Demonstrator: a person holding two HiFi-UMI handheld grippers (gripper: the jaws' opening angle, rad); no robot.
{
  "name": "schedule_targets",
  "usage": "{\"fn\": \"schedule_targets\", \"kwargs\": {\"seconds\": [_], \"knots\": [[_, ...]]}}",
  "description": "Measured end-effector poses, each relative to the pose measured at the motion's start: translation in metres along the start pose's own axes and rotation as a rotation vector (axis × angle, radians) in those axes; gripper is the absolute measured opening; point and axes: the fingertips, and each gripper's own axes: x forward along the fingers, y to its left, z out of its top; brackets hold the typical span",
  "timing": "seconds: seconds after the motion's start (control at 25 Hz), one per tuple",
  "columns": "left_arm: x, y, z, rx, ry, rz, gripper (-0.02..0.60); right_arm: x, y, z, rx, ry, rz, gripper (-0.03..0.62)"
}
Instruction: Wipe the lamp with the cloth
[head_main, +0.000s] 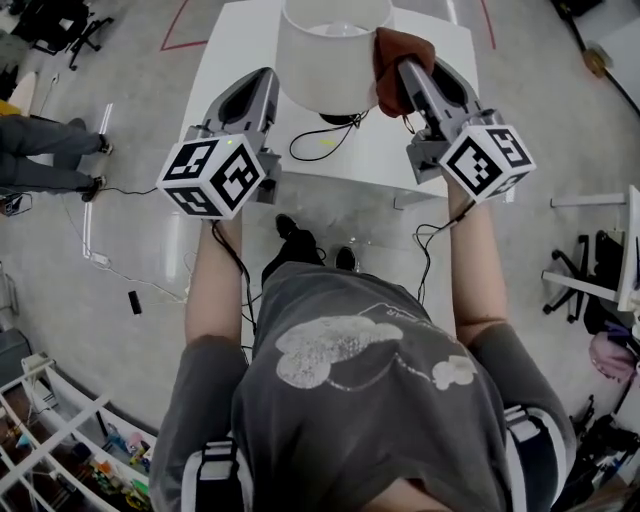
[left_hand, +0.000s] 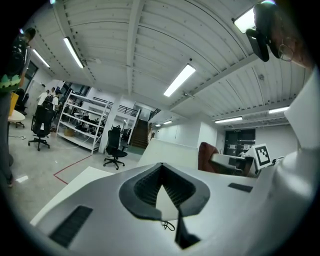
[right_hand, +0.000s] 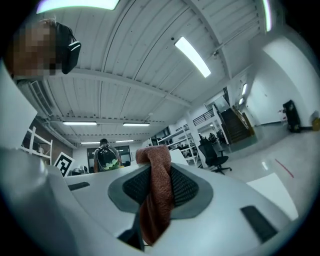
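Observation:
A lamp with a white shade (head_main: 330, 55) stands on the white table (head_main: 420, 150), its black base (head_main: 340, 118) and cable showing under the shade. My right gripper (head_main: 405, 65) is shut on a reddish-brown cloth (head_main: 392, 55), which lies against the shade's right side. In the right gripper view the cloth (right_hand: 157, 195) hangs down between the jaws of the right gripper (right_hand: 159, 165). My left gripper (head_main: 268, 78) is at the shade's left side, shut and holding nothing. In the left gripper view the left gripper (left_hand: 161, 167) has its jaws meeting at the tip, with the shade (left_hand: 170, 152) and the cloth (left_hand: 207, 156) beyond.
A black cable (head_main: 315, 140) loops on the table near its front edge. A person's legs (head_main: 50, 150) show on the floor at far left. Office chairs (left_hand: 116, 147) and shelving (left_hand: 80, 122) stand across the room. A person with a backpack (right_hand: 106, 157) is at the back.

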Motion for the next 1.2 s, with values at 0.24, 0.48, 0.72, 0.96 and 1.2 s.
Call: {"fn": "schedule_targets", "kwargs": {"seconds": [0.24, 0.48, 0.72, 0.96, 1.2], "knots": [[-0.018, -0.023, -0.005, 0.039, 0.003, -0.007, 0.008, -0.004, -0.012, -0.02, 0.019, 0.038, -0.018, 0.086], [-0.032, -0.035, -0.013, 0.041, 0.008, 0.007, 0.008, -0.022, -0.032, -0.069, 0.068, 0.14, -0.068, 0.086], [-0.027, -0.025, -0.024, 0.021, 0.034, -0.006, 0.008, -0.036, -0.055, -0.108, 0.088, 0.224, -0.158, 0.086], [-0.006, -0.007, -0.021, 0.004, 0.021, -0.02, 0.008, -0.032, -0.072, -0.068, 0.07, 0.142, -0.209, 0.086], [0.018, 0.031, -0.005, -0.026, -0.006, -0.01, 0.008, 0.011, -0.078, 0.004, -0.016, 0.033, -0.153, 0.086]]}}
